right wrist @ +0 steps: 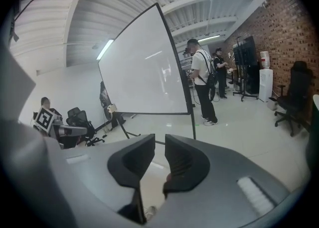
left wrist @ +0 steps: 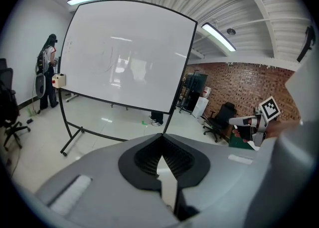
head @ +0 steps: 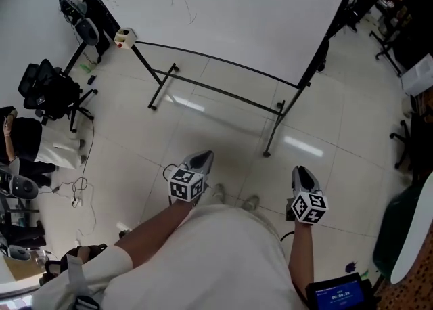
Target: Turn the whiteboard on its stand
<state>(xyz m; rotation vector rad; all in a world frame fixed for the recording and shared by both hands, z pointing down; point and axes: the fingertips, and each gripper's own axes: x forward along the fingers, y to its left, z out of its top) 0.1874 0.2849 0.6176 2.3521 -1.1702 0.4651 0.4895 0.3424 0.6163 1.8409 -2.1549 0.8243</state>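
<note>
The whiteboard [head: 230, 11] is a large white panel in a black frame, tilted on its black stand [head: 216, 89] with feet on the tiled floor. It fills the middle of the left gripper view [left wrist: 124, 57] and stands left of centre in the right gripper view [right wrist: 142, 77]. A small cream box [head: 125, 36] hangs at its left edge. My left gripper [head: 203, 158] is shut and empty, its tips meeting [left wrist: 162, 135]. My right gripper [head: 302, 170] has a narrow gap between its jaws [right wrist: 160, 142], with nothing in it. Both are held well short of the board.
A black office chair [head: 51, 89] and a seated person [head: 20, 143] are at the left, with cables [head: 78, 193] on the floor. More chairs [head: 406, 31] stand at the right. People [right wrist: 202, 80] stand behind the board. A tablet [head: 338, 295] shows at the lower right.
</note>
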